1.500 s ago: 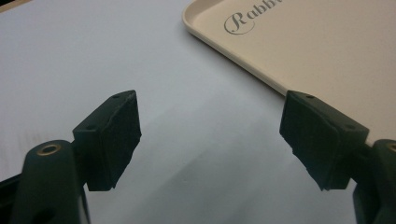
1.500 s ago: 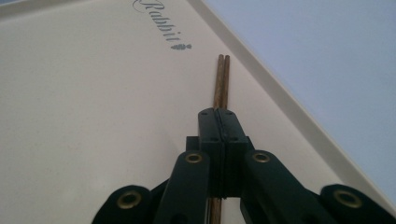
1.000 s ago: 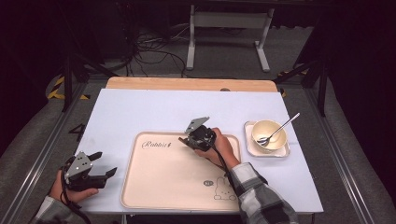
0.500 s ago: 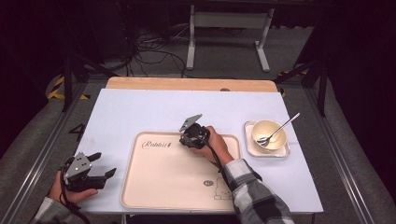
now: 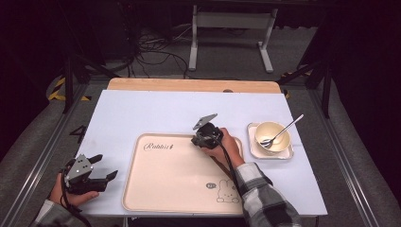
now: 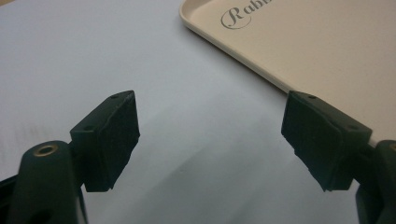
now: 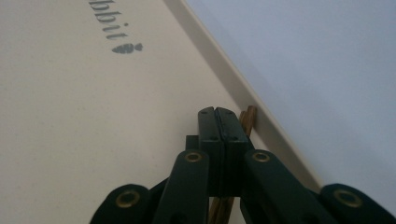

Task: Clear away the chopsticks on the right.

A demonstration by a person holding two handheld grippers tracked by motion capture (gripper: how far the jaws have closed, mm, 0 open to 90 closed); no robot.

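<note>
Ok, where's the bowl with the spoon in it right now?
In the high view the bowl, with the spoon in it, sits on a small square plate on the table's right side, just beyond the tray's right edge.

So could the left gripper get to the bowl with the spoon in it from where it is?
Probably not easily: the left gripper sits off the tray's near left corner, the bowl lies far right, and the right gripper is between.

1. High view looks forward and down from the person's side, far enough back to take in the whole table (image 5: 142, 113).
2. Left gripper view sits low, close over the tabletop, facing the tray (image 6: 327, 51).
3. Right gripper view hovers closer, above the tray's rim (image 7: 243, 88).
4. All three share that tray (image 5: 161, 189).
</note>
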